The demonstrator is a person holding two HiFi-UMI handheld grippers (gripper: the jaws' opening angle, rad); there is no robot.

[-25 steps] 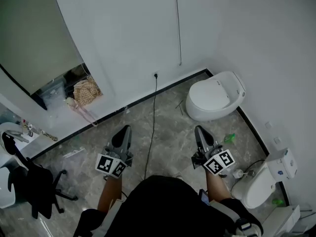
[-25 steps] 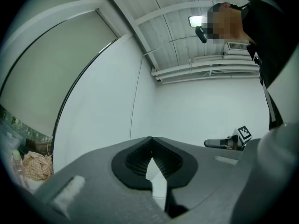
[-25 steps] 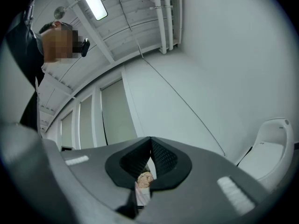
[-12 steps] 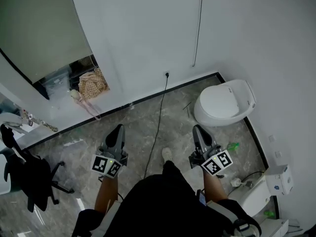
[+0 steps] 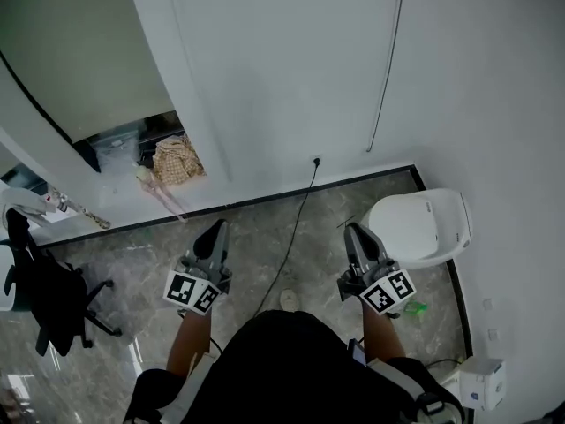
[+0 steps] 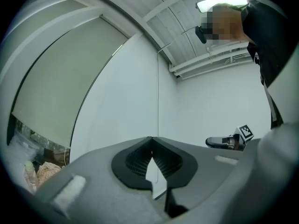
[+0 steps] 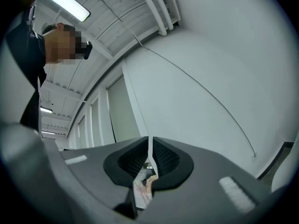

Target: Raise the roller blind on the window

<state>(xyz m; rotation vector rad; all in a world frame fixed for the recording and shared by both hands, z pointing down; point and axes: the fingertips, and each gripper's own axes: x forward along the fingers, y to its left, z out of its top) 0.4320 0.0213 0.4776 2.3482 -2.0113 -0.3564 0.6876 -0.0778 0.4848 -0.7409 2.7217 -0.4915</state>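
White-walled room with a grey marble floor (image 5: 265, 237). The roller blind (image 5: 62, 51) hangs over the window at the upper left of the head view, pale green-grey, drawn most of the way down. Below its dark bottom bar a strip of window shows a tan woven bag (image 5: 177, 159). A thin cord (image 5: 386, 60) hangs down the wall well to the right, apart from both grippers. The left gripper (image 5: 214, 230) is held out level toward the wall, jaws together, empty. The right gripper (image 5: 355, 232) sits beside it, jaws just been opening – only a narrow slit, nothing between. A black cable (image 5: 296, 237) runs from the wall socket (image 5: 315, 160) between them. Toilet (image 5: 419, 226) right, office chair (image 5: 44, 294) left.
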